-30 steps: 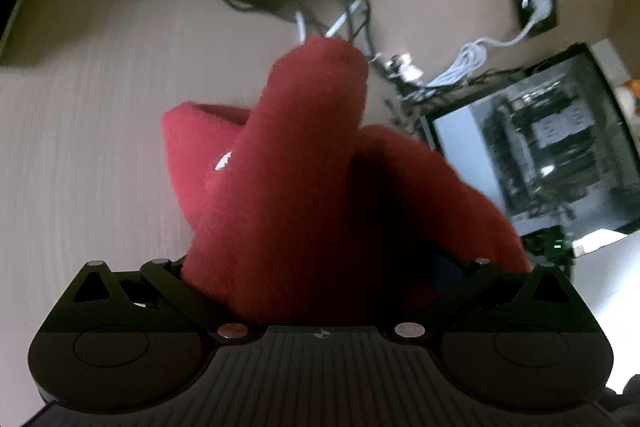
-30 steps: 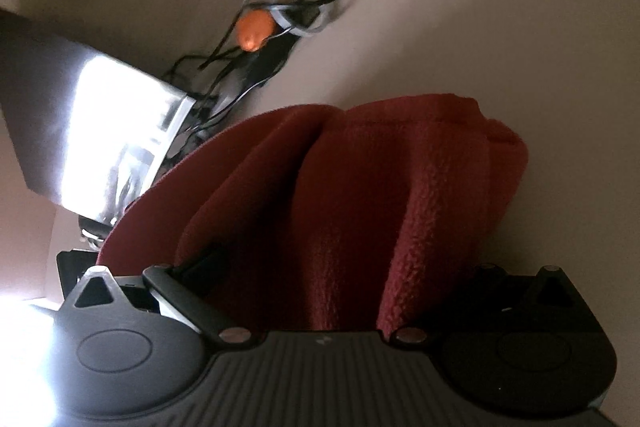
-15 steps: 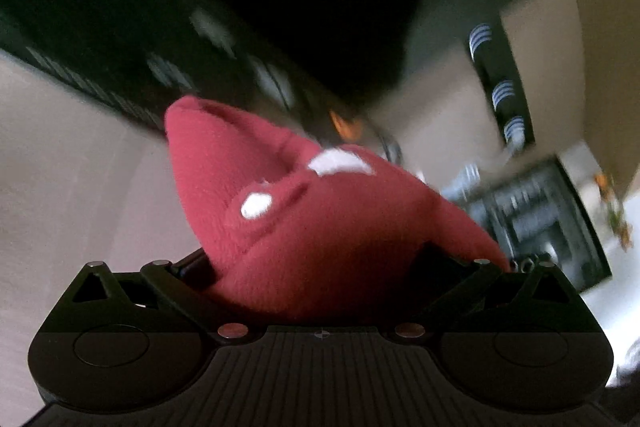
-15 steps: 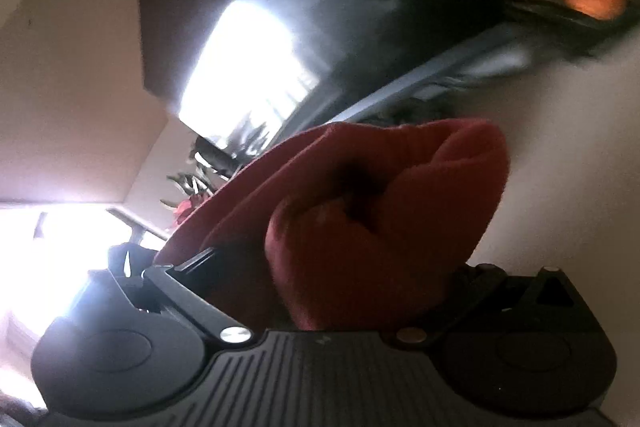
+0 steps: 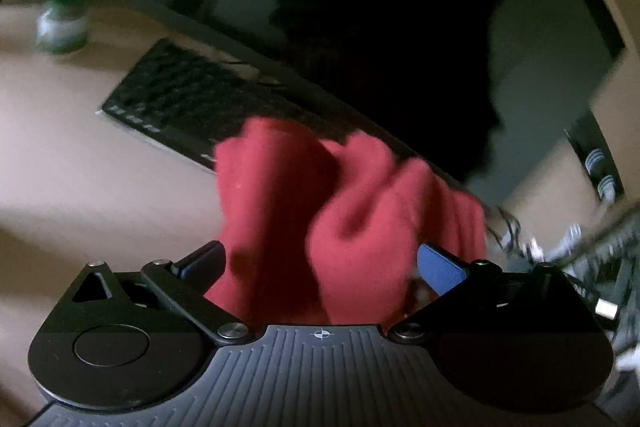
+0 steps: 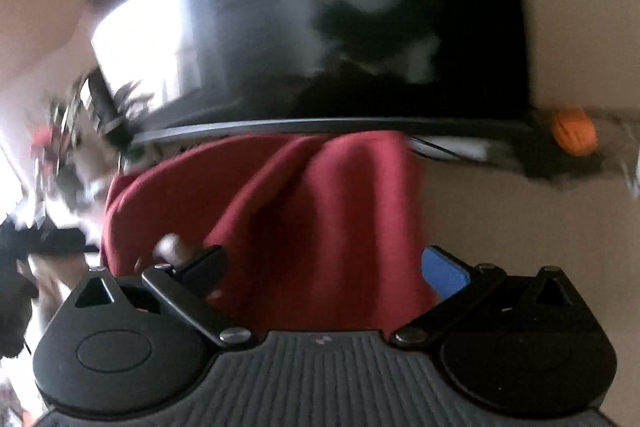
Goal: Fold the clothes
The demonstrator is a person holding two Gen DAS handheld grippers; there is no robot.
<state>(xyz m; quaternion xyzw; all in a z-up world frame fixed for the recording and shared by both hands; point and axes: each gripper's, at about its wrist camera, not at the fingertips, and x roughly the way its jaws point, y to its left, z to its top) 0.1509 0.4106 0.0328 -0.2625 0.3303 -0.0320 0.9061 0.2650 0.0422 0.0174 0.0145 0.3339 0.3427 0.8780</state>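
A red fleece garment [image 5: 320, 219] fills the space between the fingers of my left gripper [image 5: 320, 263], bunched in soft folds. The left jaws stand wide with blue pads [image 5: 444, 267] showing, the cloth loose between them. In the right wrist view the same red garment [image 6: 312, 219] lies between the fingers of my right gripper [image 6: 324, 263], whose jaws also stand apart, one blue pad [image 6: 444, 271] bare. Both views are blurred by motion.
A black keyboard [image 5: 188, 99] and a dark monitor [image 5: 360, 27] stand on the beige desk [image 5: 80, 179]. A green bottle [image 5: 60, 27] is far left. In the right wrist view: monitor [image 6: 320, 27], orange pumpkin ornament [image 6: 574, 133], cables, plants at left.
Both grippers have tilted up from the desk toward the monitor. The jaws have opened: blue pads now show beside the red cloth, which has slumped lower between the fingers.
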